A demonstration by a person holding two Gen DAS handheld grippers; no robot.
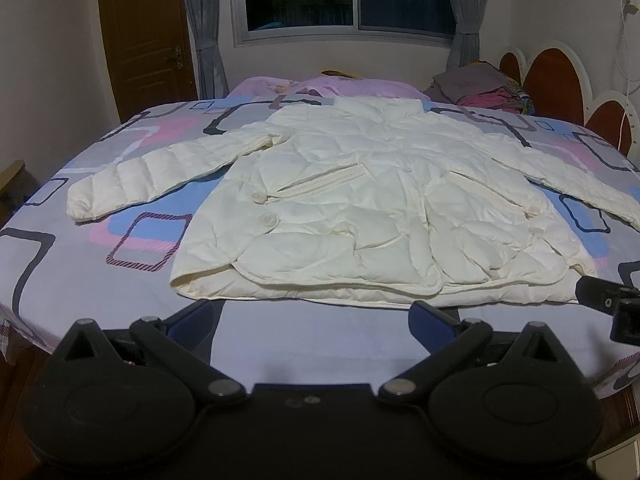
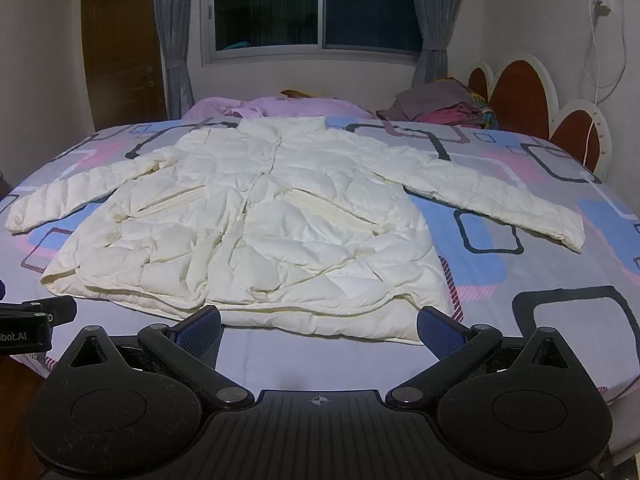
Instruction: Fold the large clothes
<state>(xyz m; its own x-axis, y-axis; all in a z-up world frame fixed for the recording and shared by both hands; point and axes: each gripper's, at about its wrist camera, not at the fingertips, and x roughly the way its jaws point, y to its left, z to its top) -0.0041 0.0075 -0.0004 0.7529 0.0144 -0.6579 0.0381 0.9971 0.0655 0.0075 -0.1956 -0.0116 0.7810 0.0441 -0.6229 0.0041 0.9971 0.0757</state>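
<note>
Left gripper (image 1: 316, 320) — matte black plastic body; two rounded disc housings are joined by angled link arms, each pivot capped by a silver round screw. Blue fingers (image 1: 434, 322) with a ridged grip face are fitted at the front. Two small round studs are seen on the centre plate.

Right gripper (image 2: 320, 326) — same black build and blue textured fingers (image 2: 200, 326); the centre plate is ribbed lengthwise and marked with a small white crosshair symbol.
</note>
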